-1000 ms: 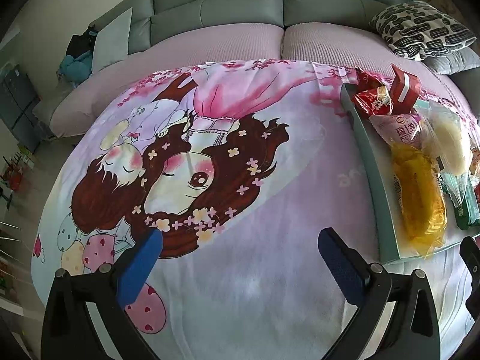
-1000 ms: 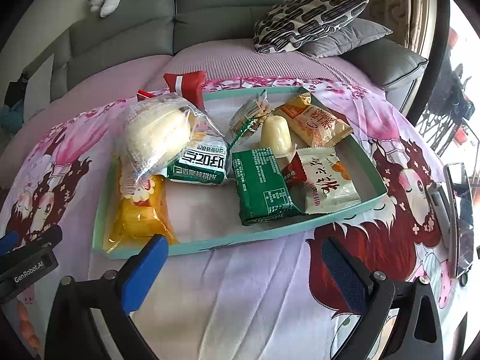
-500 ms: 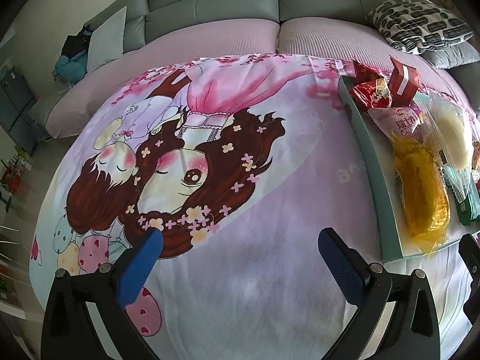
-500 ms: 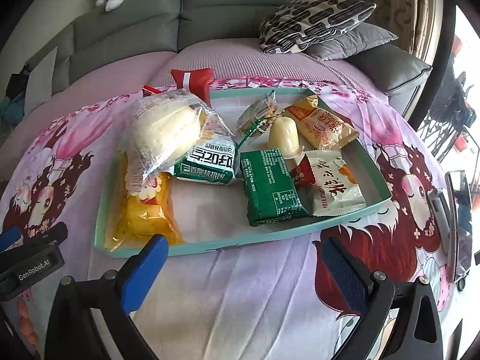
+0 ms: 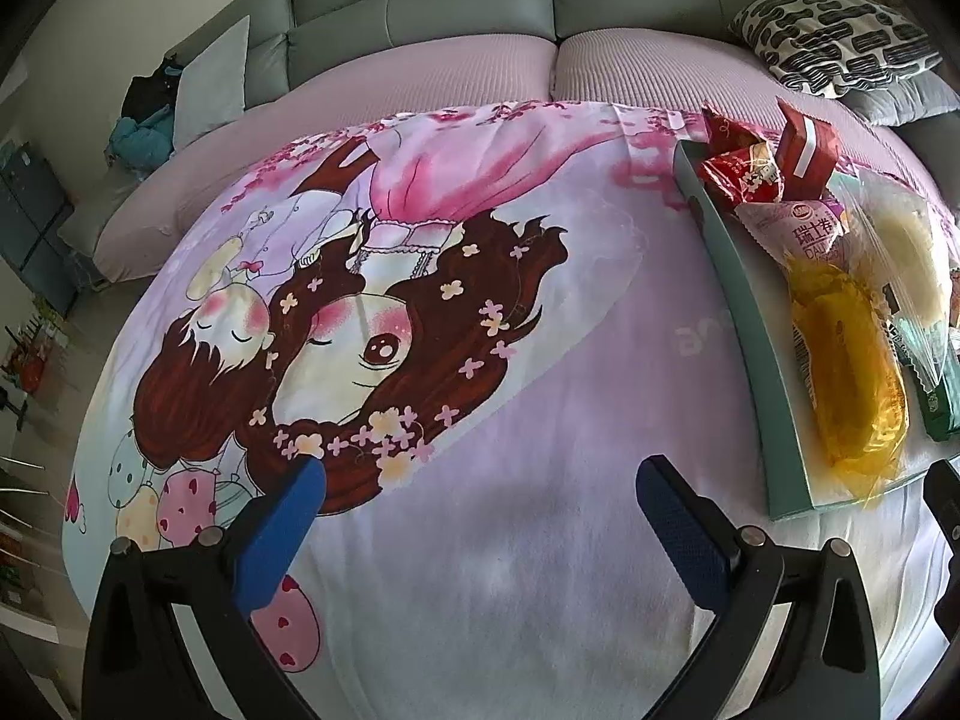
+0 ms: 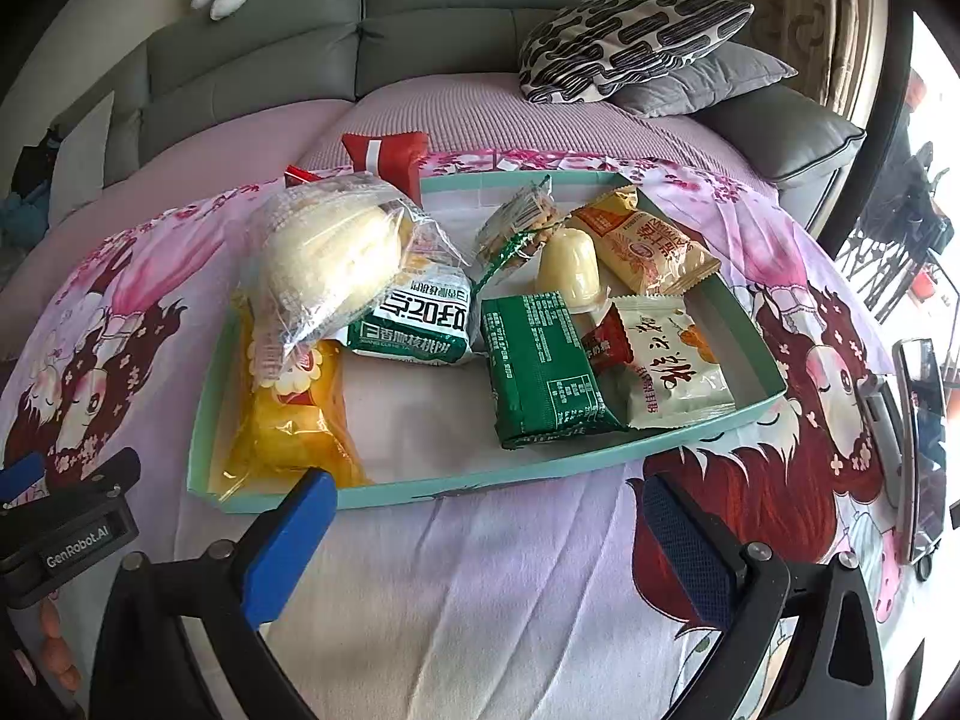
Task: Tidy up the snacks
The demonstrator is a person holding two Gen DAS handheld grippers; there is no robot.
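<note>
Left wrist view: the left gripper [image 5: 480,480] hung over the cartoon-print sheet [image 5: 420,300] with its blue-padded jaws wide apart and nothing between them. The tray [image 5: 750,324] ran down the right edge of the frame, with the red packs [image 5: 744,171] at its upper end and the yellow pack [image 5: 852,372] below them. Compared with the frame one second before, the sheet's printed figures sat slightly lower and more to the left, and the tray showed a little less of its contents; the jaw spacing was unchanged.

Right wrist view: the right gripper [image 6: 480,528] was likewise spread open and empty, low in the frame, just short of the tray's [image 6: 420,489] near rim. The snacks lay in the tray at centre frame: the yellow pack [image 6: 288,426] at lower left; a clear bag of pale bread [image 6: 336,252] leaning above it; a white-and-green pack [image 6: 420,324] beside that; a dark green pack [image 6: 540,366] at centre; a white pack [image 6: 672,366] touching its right side; a pale jelly cup [image 6: 570,267], a clear bag of nuts [image 6: 522,222] and an orange pack [image 6: 648,249] toward the far rim. A red pack [image 6: 384,156] stood at the far-left corner. Since the earlier frame the tray appeared somewhat nearer and shifted right; the snacks kept their arrangement. The other gripper's tip [image 6: 66,516] showed at lower left.
</note>
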